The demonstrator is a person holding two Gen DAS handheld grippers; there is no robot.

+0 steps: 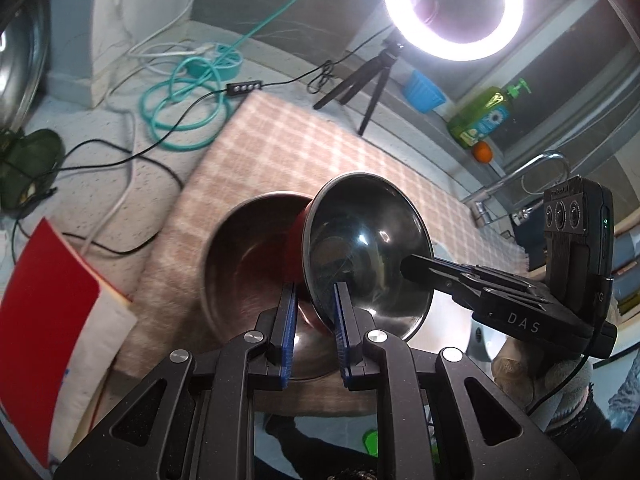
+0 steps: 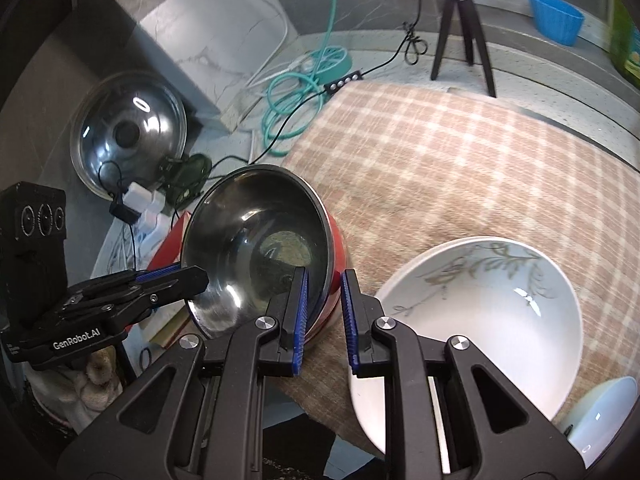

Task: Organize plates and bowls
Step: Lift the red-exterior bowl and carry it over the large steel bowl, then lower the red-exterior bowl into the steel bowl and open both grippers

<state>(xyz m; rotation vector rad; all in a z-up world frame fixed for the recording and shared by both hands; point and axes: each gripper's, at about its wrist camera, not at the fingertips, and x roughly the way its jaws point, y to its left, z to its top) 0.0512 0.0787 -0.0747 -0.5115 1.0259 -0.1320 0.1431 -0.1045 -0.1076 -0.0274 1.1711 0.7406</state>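
Observation:
A steel bowl with a red outside [image 1: 360, 240] [image 2: 260, 248] is held tilted above the checked cloth. My left gripper [image 1: 314, 300] is shut on its rim, one finger inside, one outside. My right gripper [image 2: 323, 288] is shut on the opposite rim and shows from the side in the left wrist view [image 1: 416, 270]. A second steel bowl [image 1: 248, 264] sits on the cloth just left of and under the held one. A white flower-patterned bowl [image 2: 480, 320] sits on the cloth right of my right gripper, with another white dish [image 2: 604, 412] at the lower right edge.
The checked cloth [image 1: 312, 152] covers the counter. A ring light on a tripod [image 1: 452, 4], coiled teal hose [image 1: 184, 100], cables, a glass pot lid [image 2: 128, 132], a red-and-white book [image 1: 52, 312], a blue cup [image 1: 424, 90], a soap bottle [image 1: 480, 116] and a tap [image 1: 520, 176] surround it.

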